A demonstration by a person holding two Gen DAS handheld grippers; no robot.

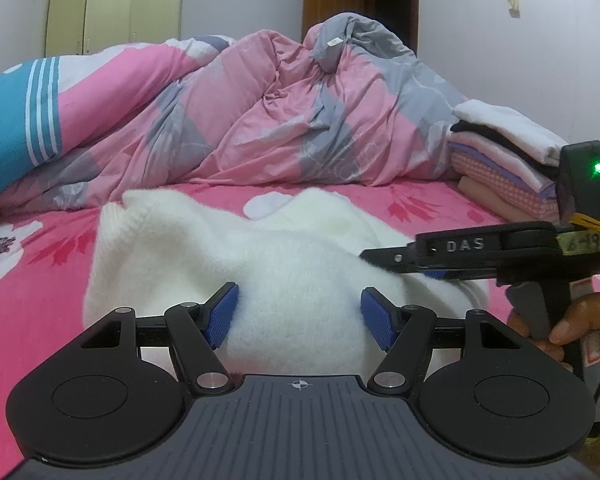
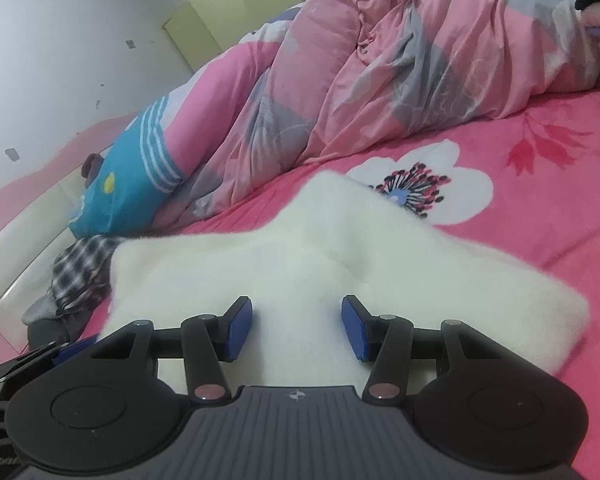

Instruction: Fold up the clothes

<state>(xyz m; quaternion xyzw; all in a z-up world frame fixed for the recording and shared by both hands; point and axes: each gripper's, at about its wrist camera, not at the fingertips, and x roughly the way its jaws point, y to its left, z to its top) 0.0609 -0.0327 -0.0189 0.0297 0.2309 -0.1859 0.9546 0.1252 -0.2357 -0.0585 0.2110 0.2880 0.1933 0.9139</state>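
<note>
raised letters "das" are showing on the side of the right gripper [image 1: 384, 258] in the left wrist view. a yellowish tape label [image 1: 580, 243] behind them is carrying handwritten marks, roughly "6-19", partly cut off. nothing is reading legibly in the right wrist view.

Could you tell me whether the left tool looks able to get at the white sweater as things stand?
Probably yes: the left tool is open with the white sweater directly ahead between its pads, nothing lying between them; the right tool sits off to the side.
</note>
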